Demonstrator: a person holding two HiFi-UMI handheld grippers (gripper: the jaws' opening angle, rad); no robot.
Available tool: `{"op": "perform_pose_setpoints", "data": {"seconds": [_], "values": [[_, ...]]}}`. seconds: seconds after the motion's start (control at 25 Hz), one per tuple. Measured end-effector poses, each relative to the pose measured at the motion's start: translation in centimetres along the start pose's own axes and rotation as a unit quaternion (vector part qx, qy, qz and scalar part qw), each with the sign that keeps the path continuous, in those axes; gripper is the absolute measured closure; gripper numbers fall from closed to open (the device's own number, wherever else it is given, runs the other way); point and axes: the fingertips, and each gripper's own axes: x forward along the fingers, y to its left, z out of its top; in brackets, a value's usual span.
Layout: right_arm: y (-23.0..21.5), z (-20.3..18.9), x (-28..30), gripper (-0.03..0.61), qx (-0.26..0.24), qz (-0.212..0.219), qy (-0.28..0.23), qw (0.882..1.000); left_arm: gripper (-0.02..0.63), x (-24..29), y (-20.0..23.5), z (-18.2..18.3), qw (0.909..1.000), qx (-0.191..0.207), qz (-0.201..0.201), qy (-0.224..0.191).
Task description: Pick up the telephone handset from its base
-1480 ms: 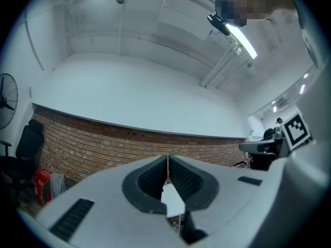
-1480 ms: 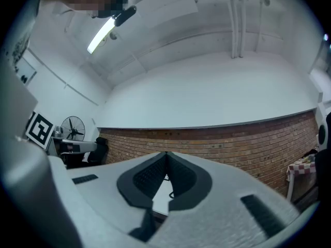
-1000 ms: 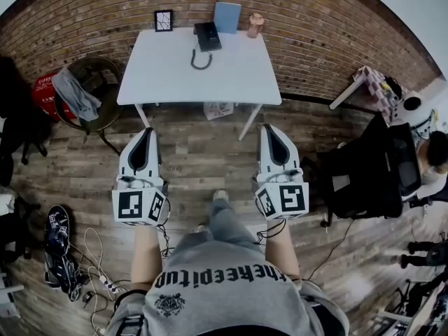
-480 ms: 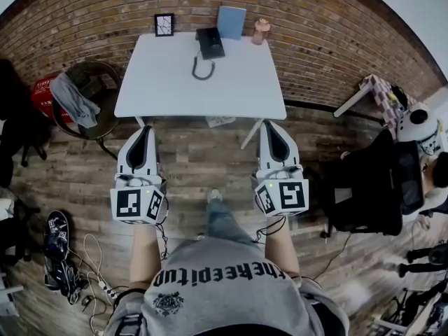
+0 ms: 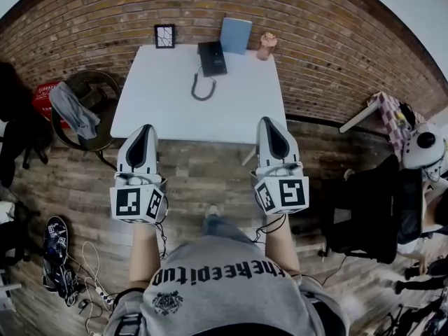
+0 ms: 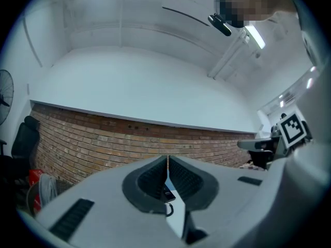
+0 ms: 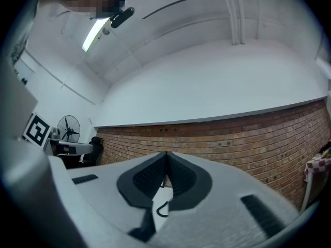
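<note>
A black telephone (image 5: 211, 57) with its handset on the base sits at the far edge of a white table (image 5: 175, 110), its cord (image 5: 201, 88) curling toward me. My left gripper (image 5: 145, 133) hovers over the table's near left edge, jaws shut and empty. My right gripper (image 5: 267, 126) hangs over the near right edge, also shut with nothing in it. In the left gripper view the telephone (image 6: 168, 194) shows small between the closed jaws (image 6: 168, 161). The right gripper view shows only the cord (image 7: 161, 209) below its closed jaws (image 7: 166, 156).
On the table's far edge stand a small picture frame (image 5: 164, 36), a blue book (image 5: 235, 35) and a pink cup (image 5: 266, 46), against a brick wall. A chair with cloth (image 5: 80, 110) sits left of the table. Black office chair (image 5: 367, 208) at right; cables and shoes (image 5: 59, 257) on the floor.
Both grippers have moved forward together toward the table, from over the wooden floor to the table's near edge. Their jaws stayed shut.
</note>
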Motion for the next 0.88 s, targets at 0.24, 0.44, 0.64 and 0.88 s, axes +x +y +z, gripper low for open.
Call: {"op": "perform_pose_setpoints", "data": {"seconds": [0.24,0.44,0.64,0.88], "values": [[-3.7,-1.1,4.1,0.575,0.002,0.006,-0.001,1.000,0.600,5.2,-0.5,-1.1,1.0000,0.002,0.003,-0.001],[-6.4,-2.1,7.3,0.575,0.005,0.016,-0.004,1.000,0.601,9.1,-0.9,-1.8,0.9999,0.002,0.015,0.006],[-8.1,-3.2,9.1,0.575,0.017,0.026,-0.007,0.999,0.600,11.1,-1.5,-2.1,0.9997,-0.002,0.022,0.008],[-8.7,-4.3,10.3,0.575,0.028,0.032,-0.003,0.999,0.600,12.0,-1.0,-2.8,0.9994,0.004,0.033,0.010]]}}
